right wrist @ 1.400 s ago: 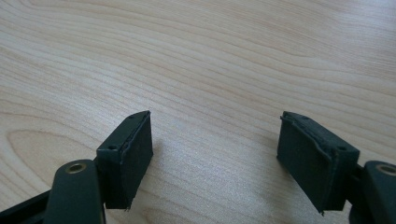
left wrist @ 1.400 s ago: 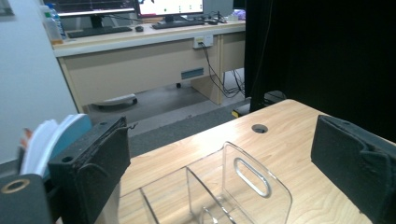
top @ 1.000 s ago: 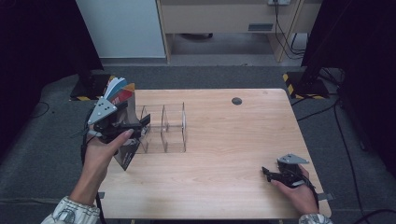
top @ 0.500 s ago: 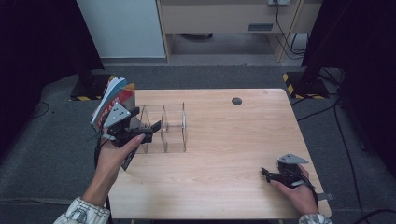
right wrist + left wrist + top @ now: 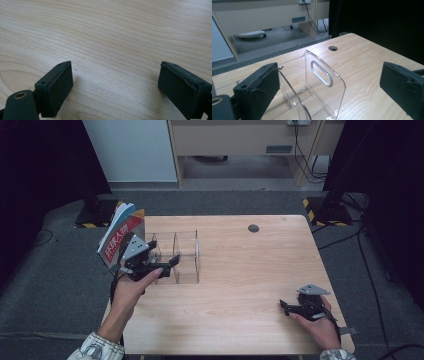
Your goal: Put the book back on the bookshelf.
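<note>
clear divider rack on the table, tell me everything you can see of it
The clear divider rack looks like transparent acrylic: a flat base with several upright panels, rounded at the top corners; the one seen close up has an oval slot. It stands upright at the wooden table's left side. Books lean at its left end. The left gripper hovers at it, jaws open around a panel, apparently untouched.

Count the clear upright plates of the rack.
3: right end plate, middle plate, left plate beside the books; the books may hide another.
</note>
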The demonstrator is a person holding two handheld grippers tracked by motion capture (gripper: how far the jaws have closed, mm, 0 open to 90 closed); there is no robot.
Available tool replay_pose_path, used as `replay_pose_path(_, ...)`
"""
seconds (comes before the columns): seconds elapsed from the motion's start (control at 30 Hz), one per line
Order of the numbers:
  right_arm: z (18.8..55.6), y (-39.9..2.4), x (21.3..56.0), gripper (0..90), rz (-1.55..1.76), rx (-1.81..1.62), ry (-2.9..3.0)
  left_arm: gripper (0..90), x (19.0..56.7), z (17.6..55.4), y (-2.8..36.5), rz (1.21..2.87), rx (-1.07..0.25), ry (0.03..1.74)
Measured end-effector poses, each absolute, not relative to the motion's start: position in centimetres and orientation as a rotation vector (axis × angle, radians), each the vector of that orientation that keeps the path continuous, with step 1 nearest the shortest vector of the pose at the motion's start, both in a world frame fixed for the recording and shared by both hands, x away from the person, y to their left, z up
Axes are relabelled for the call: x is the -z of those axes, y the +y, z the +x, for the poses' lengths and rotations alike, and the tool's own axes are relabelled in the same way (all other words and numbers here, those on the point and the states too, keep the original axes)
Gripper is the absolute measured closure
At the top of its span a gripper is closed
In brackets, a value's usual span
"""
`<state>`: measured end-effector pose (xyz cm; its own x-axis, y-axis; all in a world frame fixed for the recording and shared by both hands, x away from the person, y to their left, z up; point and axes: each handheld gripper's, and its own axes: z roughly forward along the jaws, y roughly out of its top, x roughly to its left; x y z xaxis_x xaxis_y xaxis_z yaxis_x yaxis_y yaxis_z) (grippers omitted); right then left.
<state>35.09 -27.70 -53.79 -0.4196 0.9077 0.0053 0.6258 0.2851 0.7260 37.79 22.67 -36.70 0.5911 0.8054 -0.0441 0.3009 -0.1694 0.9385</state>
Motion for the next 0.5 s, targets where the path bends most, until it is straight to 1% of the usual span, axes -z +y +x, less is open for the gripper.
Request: replay_pose_path(0.5, 35.1, -27.7, 53.8, 12.7, 1.384, -0.93, 2.148, 2.3, 39.5, 37.8, 20.7, 1.786, -0.531, 0.92)
